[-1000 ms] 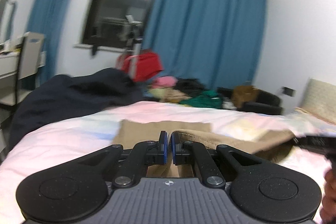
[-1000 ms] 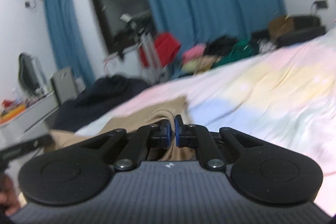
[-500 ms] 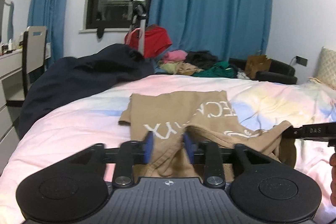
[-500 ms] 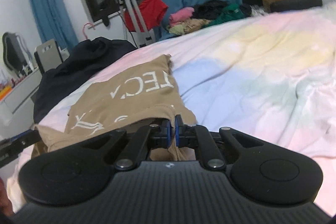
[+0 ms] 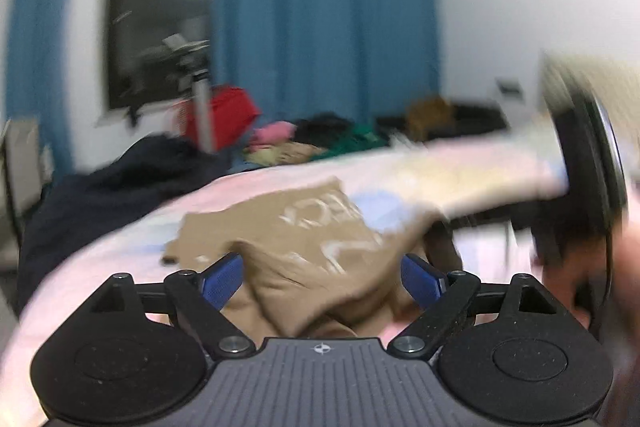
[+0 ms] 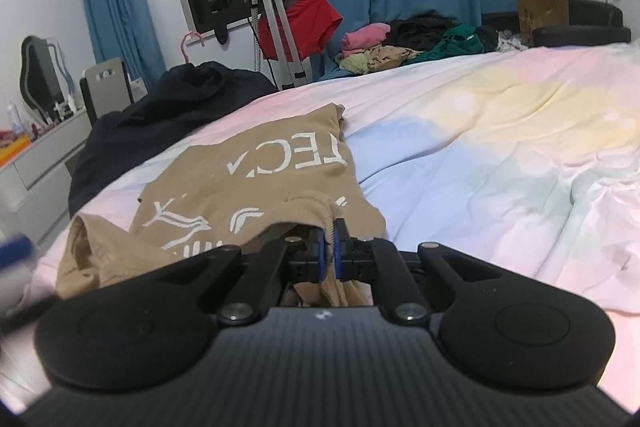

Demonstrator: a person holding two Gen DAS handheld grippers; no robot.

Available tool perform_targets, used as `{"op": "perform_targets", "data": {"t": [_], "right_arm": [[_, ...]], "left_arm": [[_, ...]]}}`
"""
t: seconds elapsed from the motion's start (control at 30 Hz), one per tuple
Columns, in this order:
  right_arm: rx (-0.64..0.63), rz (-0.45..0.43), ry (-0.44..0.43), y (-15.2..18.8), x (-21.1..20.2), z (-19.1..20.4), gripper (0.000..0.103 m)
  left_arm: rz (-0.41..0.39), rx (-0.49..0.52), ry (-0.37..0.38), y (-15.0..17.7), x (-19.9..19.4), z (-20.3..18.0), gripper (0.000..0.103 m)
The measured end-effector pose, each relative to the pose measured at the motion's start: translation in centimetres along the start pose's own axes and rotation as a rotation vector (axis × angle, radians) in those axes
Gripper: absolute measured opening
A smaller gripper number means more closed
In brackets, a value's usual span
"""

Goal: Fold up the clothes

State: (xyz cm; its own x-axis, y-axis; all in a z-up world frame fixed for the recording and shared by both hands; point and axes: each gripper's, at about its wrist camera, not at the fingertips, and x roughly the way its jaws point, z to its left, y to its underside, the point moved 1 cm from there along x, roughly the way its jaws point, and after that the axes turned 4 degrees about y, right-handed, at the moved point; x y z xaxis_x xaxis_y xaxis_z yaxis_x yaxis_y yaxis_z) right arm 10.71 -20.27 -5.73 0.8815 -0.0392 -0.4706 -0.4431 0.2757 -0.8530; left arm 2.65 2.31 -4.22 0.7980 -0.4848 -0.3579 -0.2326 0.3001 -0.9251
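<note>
A tan T-shirt [image 6: 256,167] with white lettering lies partly folded on the pastel bedsheet [image 6: 500,147]. My right gripper [image 6: 329,247] is shut on a ribbed edge of the shirt at its near right side. In the blurred left wrist view the shirt [image 5: 312,247] lies just ahead of my left gripper [image 5: 322,277], which is wide open with bunched cloth loose between its blue pads [image 5: 222,279]. The right gripper's body shows at that view's right edge [image 5: 588,179].
A dark navy garment [image 6: 172,115] is heaped at the bed's far left. Beyond the bed are a pile of clothes [image 6: 412,43], a metal stand with a red garment [image 6: 300,23], blue curtains and a window. A white dresser [image 6: 36,155] stands left.
My left gripper has opened wide and let go of the shirt edge it held. The shirt now lies lower on the bed. My right gripper stays shut on its edge.
</note>
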Motion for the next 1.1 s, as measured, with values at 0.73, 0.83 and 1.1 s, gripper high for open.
{"op": "perform_targets", "data": {"t": [0.73,0.83,1.1], "right_arm": [[-0.194,0.043,0.08,4.6,2.5,0.3,0.079],[-0.213,0.039,0.079,5.7,3.7,0.1,0.083],[-0.223,0.038,0.08,7.0,4.5,0.2,0.085]], "left_arm": [[-0.054,0.015,-0.509,-0.5,3.3,1.6,0.089],[-0.047,0.029,-0.503,0.2,3.4,1.6,0.089],[-0.016,0.012,-0.476,1.1,3.7,2.0,0.089]]}}
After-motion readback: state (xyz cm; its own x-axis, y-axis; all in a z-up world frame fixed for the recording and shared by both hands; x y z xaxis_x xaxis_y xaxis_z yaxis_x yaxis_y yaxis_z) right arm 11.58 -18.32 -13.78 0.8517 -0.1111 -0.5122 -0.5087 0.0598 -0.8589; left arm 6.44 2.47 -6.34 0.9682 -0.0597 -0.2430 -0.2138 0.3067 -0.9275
